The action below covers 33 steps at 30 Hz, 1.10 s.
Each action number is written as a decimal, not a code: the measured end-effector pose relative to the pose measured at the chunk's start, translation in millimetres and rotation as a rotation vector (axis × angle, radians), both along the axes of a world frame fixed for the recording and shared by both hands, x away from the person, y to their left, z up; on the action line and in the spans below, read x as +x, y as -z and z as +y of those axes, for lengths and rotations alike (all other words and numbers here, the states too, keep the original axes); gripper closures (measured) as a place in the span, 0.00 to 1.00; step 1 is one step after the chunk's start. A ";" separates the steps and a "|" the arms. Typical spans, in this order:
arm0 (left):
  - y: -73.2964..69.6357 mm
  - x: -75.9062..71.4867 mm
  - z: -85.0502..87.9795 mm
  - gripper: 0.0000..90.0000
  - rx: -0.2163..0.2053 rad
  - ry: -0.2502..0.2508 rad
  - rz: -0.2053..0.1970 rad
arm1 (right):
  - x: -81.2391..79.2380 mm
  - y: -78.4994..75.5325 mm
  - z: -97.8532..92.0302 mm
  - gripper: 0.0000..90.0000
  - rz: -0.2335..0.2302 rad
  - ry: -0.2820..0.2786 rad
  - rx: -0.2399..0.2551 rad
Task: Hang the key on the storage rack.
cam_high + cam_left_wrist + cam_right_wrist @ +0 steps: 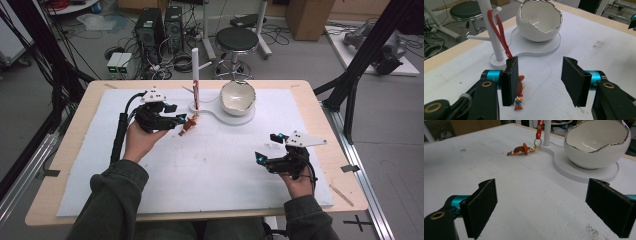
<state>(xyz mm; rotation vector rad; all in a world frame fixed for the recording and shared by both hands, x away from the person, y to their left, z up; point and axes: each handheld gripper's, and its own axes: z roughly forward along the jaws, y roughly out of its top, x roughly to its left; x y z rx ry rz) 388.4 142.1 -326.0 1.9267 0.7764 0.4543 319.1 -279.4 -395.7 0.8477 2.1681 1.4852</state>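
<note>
The work in hand looks like hanging a keychain on the white peg stand [195, 75]: its red lanyard [499, 32] is already looped over a peg, and the small brown figure charm [188, 125] lies on the white mat [210, 165] at about seven o'clock from the stand's base, just beside it. The left gripper [537, 80] has its jaws parted with nothing pressed between them; the charm sits against the outer side of one pad (touching or merely beside it, I cannot tell). To finish this well, I judge the gripper should draw straight back toward six o'clock without brushing the charm, since a snag on the strap could tug the loop off its peg or rock the stand toward the white bowl [238, 97] at its three o'clock. The left hand cradles its gripper from below, jaws aimed toward one o'clock at the stand. The right gripper [270, 147], jaws wide apart and empty, rests low over the mat at about four o'clock, well apart from the charm.
</note>
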 end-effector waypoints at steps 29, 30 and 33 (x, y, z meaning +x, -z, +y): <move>4.3 -16.2 7.4 0.43 0.017 0.022 0.006 | 0.2 0.2 0.2 0.10 0.002 0.000 0.001; 4.3 -16.2 7.4 0.43 0.017 0.022 0.006 | 0.3 0.2 0.2 0.10 0.002 0.000 0.000; 4.5 -17.8 7.5 0.42 0.019 0.030 0.008 | -0.1 0.1 0.3 0.10 0.002 0.002 0.001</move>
